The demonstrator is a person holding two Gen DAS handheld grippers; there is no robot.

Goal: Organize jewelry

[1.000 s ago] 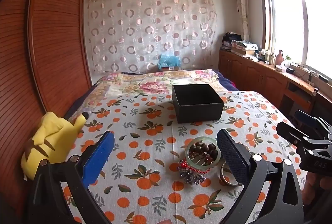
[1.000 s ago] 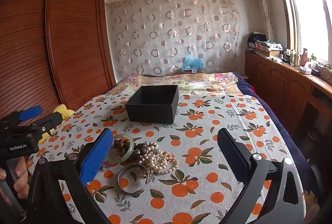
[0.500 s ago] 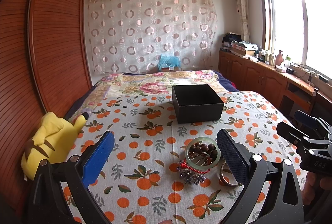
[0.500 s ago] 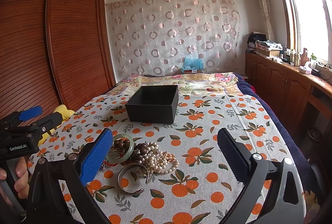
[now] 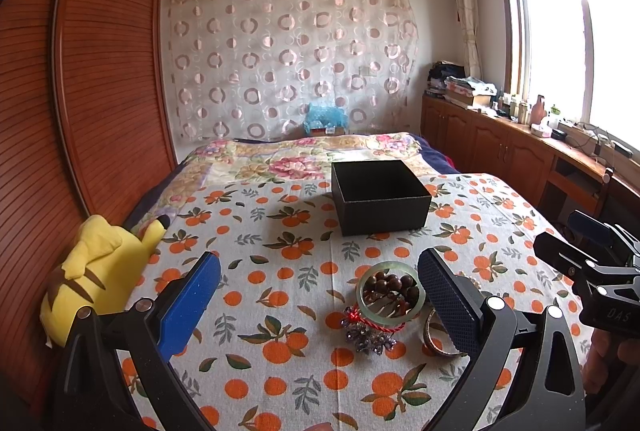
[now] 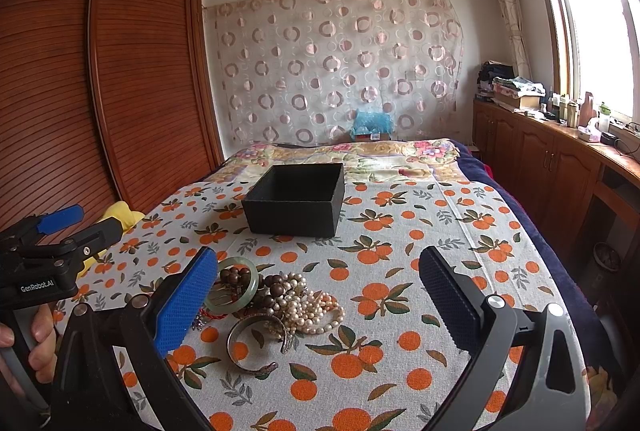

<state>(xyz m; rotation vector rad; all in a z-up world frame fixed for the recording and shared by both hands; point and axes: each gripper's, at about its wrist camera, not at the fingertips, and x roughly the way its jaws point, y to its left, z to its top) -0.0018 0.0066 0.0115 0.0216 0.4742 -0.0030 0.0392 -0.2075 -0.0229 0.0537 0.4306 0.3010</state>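
A pile of jewelry lies on the orange-print cloth: a green jade bangle (image 5: pixel 362 291) (image 6: pixel 252 289) with brown wooden beads (image 5: pixel 390 285) inside it, a pearl necklace (image 6: pixel 308 305), a silver cuff bracelet (image 6: pixel 244 353) (image 5: pixel 434 345) and a purple crystal piece with red cord (image 5: pixel 366 337). An empty open black box (image 5: pixel 380 205) (image 6: pixel 296 209) stands behind the pile. My left gripper (image 5: pixel 320 299) is open and empty, just left of the pile. My right gripper (image 6: pixel 320 295) is open and empty, above the pile.
A yellow plush toy (image 5: pixel 92 271) lies at the bed's left edge by the wooden wardrobe (image 5: pixel 80 111). Wooden cabinets (image 6: pixel 560 167) run along the right wall under the window. A floral quilt (image 5: pixel 304 155) covers the far bed.
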